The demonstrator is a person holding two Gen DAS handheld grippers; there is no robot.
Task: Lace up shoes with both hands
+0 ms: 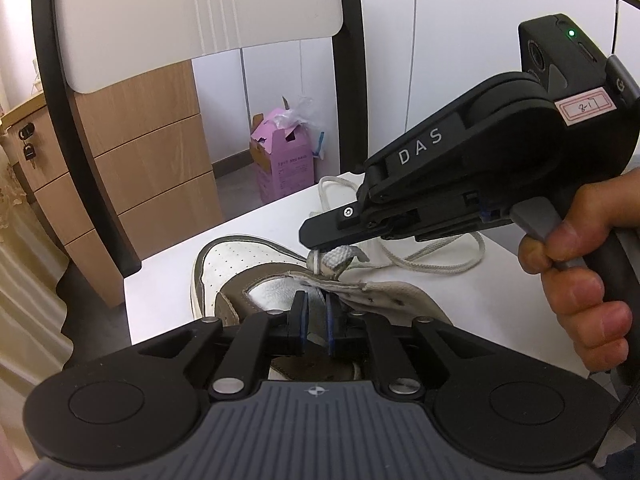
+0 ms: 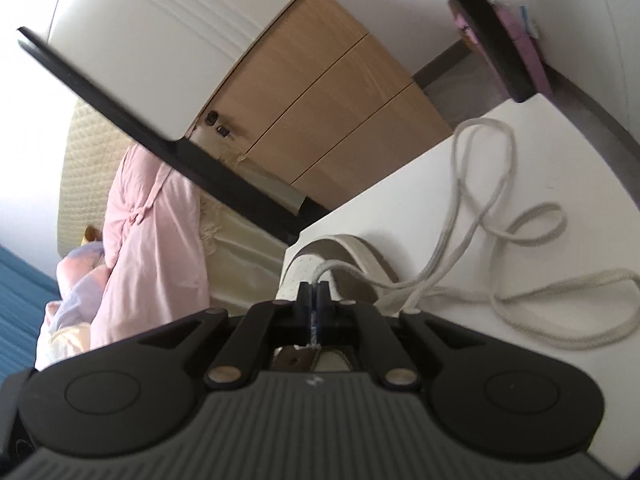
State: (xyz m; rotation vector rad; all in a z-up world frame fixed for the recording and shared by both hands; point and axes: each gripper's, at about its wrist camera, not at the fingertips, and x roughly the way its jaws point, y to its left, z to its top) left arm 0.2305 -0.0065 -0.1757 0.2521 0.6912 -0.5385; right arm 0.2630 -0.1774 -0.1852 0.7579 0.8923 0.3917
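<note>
A white and brown sneaker [image 1: 228, 264] lies on the white table [image 1: 480, 288], its toe close to the far edge. My left gripper [image 1: 316, 300] hovers over the shoe's tongue just short of the eyelet flap [image 1: 360, 288]; its pads stand slightly apart with nothing pinched, so it is open. My right gripper [image 1: 320, 246] reaches in from the right, held by a hand [image 1: 576, 264], and is shut on the cream shoelace [image 1: 340, 260] just above the flap. In the right wrist view the right gripper [image 2: 315, 286] clamps the shoelace [image 2: 472, 200], which trails in loose loops beside the sneaker [image 2: 348, 248].
A chair [image 1: 200, 0] with a black frame and white back stands just beyond the table's [image 2: 520, 160] far edge. Behind it are a wooden drawer cabinet [image 1: 152, 160] and a pink box [image 1: 280, 160] on the floor. Pink clothing [image 2: 152, 220] hangs at the left.
</note>
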